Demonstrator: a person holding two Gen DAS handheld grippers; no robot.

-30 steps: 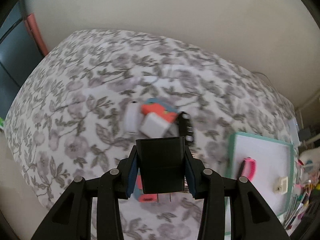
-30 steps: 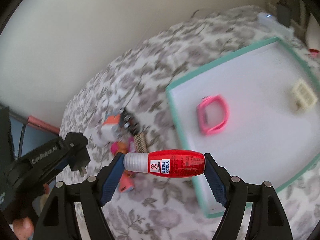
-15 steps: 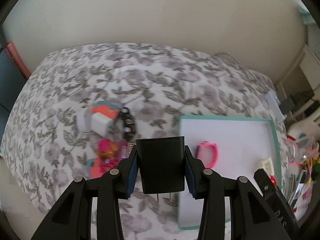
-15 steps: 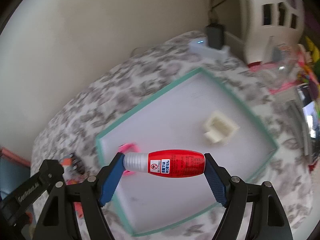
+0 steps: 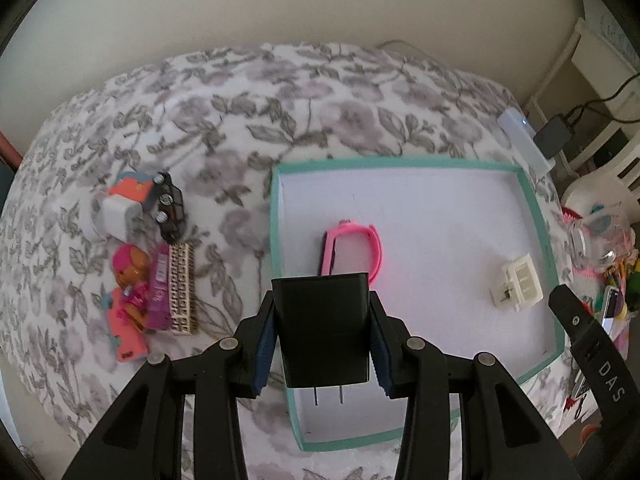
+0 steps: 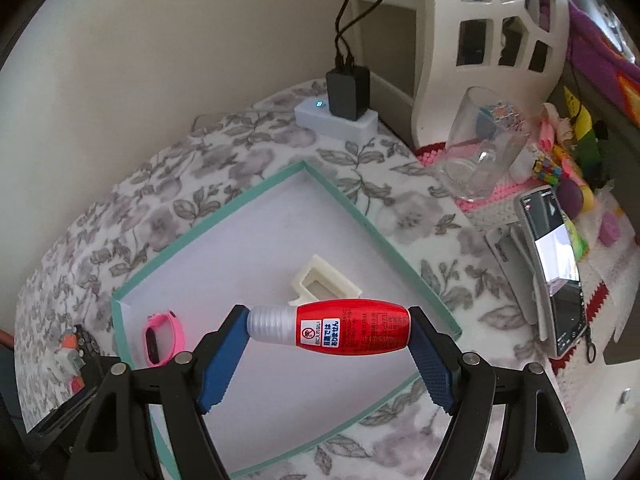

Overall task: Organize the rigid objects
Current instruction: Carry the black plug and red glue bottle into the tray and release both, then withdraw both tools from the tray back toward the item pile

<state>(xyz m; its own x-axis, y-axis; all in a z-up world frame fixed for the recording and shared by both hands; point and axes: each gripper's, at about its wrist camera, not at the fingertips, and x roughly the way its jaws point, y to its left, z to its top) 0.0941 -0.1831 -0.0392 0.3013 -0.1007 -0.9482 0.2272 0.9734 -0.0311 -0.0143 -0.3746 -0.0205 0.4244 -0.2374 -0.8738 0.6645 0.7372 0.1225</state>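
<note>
The left gripper [image 5: 322, 334] has its fingers [image 5: 264, 354] closed partway on a black plug adapter [image 5: 323, 330], pressing its two flat sides so the metal prongs hang down toward the camera. It hovers over the near part of the tray [image 5: 538, 224], likely so the adapter can be set down inside. The right gripper [image 6: 328, 344] stands much wider, its fingers [image 6: 218, 360] clamping a red bottle [image 6: 352, 330] end to end, clear cap against one pad and base against the other; held lengthwise like this the smooth rounded body cannot roll out. It too hangs above the tray, nearer the right edge.

Inside the tray already lie a pink wristband [image 5: 356, 250] and a cream plastic clip [image 5: 518, 284], well apart, leaving bare floor for both carried things. To the left on the flowered tabletop [image 5: 280, 92], a cluster is not yet sorted: a white charger [image 5: 114, 216], a black toy car [image 5: 170, 206], a small doll [image 5: 128, 268] and a comb [image 5: 182, 288], all close together.
</note>
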